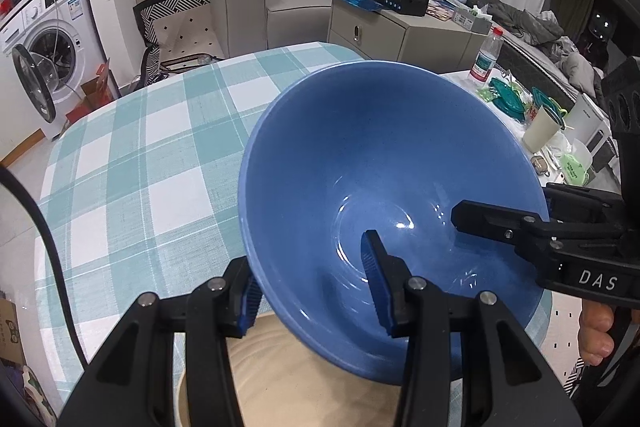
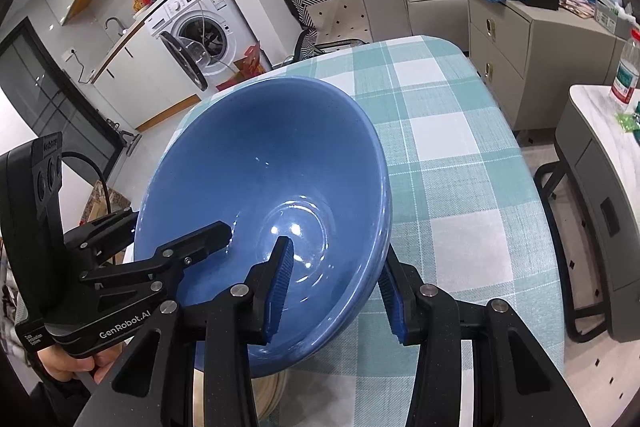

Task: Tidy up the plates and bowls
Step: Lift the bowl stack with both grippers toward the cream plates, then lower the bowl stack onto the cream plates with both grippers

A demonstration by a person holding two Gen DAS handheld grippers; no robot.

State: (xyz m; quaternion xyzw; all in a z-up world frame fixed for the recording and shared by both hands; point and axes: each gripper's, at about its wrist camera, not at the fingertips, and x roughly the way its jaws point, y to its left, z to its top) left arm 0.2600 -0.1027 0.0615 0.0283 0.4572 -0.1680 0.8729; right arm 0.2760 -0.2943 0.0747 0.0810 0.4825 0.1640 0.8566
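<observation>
We see our right claw (image 2: pixel 334 287) straddling the near rim of a blue bowl (image 2: pixel 260 163), one pad inside, the other outside against the wall. The bowl sits tilted above a beige plate (image 2: pixel 266 393) just below the claw. To its left, our left claw (image 2: pixel 172 239) straddles the opposite rim. The checked bench (image 2: pixel 460 167) stretches ahead and right of the claw.

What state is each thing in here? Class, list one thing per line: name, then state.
blue bowl: tilted, lifted off the table, gripped at its rim from both sides
left hand-held gripper: fingers straddle the bowl's rim
right hand-held gripper: fingers straddle the opposite rim
beige plate: flat, under the bowl
washing machine door: open
plastic bottle: upright, capped
</observation>
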